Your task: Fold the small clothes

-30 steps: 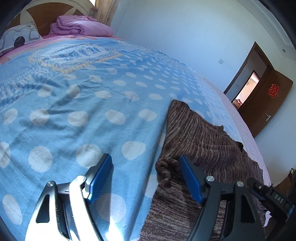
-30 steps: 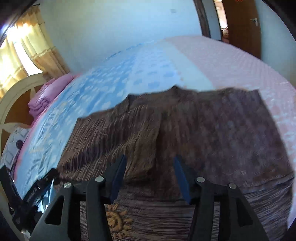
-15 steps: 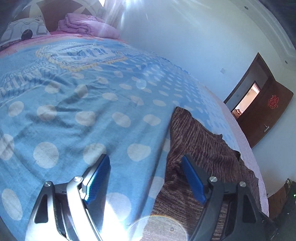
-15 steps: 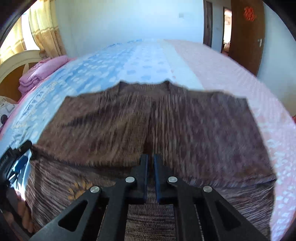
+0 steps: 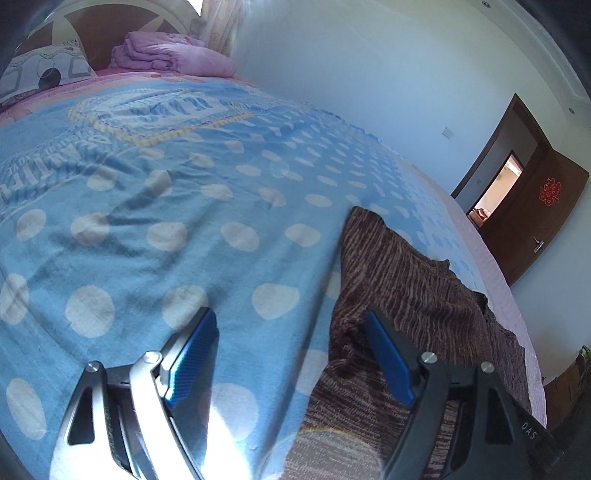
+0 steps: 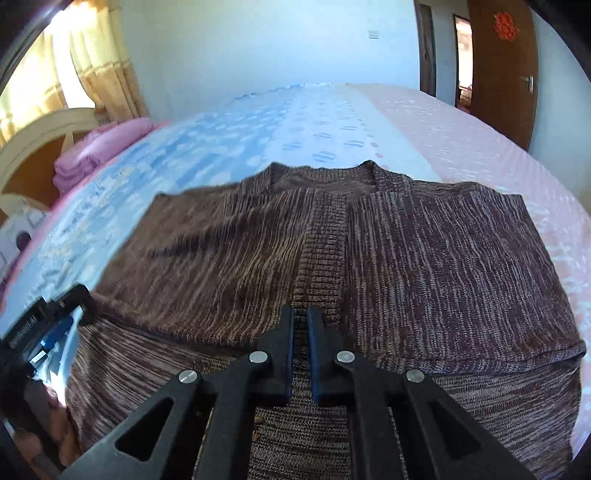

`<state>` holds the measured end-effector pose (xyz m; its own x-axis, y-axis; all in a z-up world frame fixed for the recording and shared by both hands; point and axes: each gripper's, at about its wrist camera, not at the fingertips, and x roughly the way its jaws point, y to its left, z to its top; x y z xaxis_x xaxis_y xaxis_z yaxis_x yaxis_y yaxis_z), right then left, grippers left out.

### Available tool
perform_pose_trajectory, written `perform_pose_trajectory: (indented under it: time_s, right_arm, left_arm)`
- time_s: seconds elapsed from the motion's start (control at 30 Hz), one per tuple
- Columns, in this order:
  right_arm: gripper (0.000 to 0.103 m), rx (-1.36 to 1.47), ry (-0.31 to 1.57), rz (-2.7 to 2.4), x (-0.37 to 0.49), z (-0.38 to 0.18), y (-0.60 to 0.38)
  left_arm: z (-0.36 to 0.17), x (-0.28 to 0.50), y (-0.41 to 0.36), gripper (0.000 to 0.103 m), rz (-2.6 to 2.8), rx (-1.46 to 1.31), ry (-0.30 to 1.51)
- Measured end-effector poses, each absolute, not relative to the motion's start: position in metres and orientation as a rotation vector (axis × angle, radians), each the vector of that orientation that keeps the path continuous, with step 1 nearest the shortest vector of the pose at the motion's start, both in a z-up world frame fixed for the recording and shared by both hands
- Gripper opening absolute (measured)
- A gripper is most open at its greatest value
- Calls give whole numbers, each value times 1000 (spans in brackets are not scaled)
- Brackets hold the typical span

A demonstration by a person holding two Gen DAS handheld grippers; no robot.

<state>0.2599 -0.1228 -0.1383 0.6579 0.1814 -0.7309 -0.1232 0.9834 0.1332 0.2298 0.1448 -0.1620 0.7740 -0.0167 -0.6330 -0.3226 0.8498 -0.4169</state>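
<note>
A brown knitted cardigan (image 6: pixel 332 251) lies flat on the bed (image 5: pixel 166 206), front up, its ribbed placket running straight away from the right tongs (image 6: pixel 301 332). The near part of the garment is doubled over, so a folded edge crosses just ahead of both tongs. The right tongs stand over the placket at that folded edge, jaws nearly together with a narrow gap between the pads; whether they pinch any knit cannot be told, and the jaws are parting slightly. The left tongs (image 5: pixel 291 354) hover at the cardigan's left edge, released, jaws wide and opening: the blue pad (image 5: pixel 388 354) on one side sits over a bunched corner of the knit, the other pad (image 5: pixel 192 354) over the blue polka-dot bedspread (image 5: pixel 236 236), nothing clamped between them. Beyond the left tongs, well apart, a folded pink blanket (image 5: pixel 166 55) and a patterned pillow (image 5: pixel 40 74) rest against the headboard (image 5: pixel 92 29). No containers appear in either view.
</note>
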Motion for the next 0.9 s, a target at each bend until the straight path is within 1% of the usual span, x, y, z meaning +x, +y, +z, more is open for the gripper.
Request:
perform_pose_trajectory:
  time_s: [0.07, 0.13, 0.17, 0.23, 0.3, 0.33, 0.47, 0.6, 0.8, 0.9]
  right_arm:
    - [11, 28, 866, 175, 259, -139, -124]
    - [43, -59, 882, 100, 254, -137, -126]
    - [67, -67, 894, 52, 251, -135, -132]
    - [69, 70, 891, 57, 234, -123, -156]
    - [69, 191, 810, 90, 205, -106, -177]
    - [69, 197, 777, 85, 190, -99, -183]
    - [69, 137, 687, 17, 125, -70, -213]
    - [69, 99, 674, -10, 73, -61, -244]
    - [69, 39, 703, -15, 29, -70, -263]
    - [69, 25, 736, 5, 20, -80, -260]
  left_arm:
    - [-163, 230, 145, 88, 172, -541, 671]
    - [-163, 231, 145, 92, 163, -539, 675]
    - [-163, 232, 145, 94, 152, -539, 679]
    - [-164, 233, 146, 98, 127, -547, 680]
    - [-164, 231, 149, 99, 102, -567, 675]
    - [-164, 231, 149, 100, 88, -573, 673]
    - [-160, 225, 152, 100, -34, -578, 709]
    - [-148, 195, 153, 99, -196, -527, 744]
    - [-126, 123, 147, 99, -312, -192, 792]
    - [-123, 90, 150, 99, -371, -155, 829]
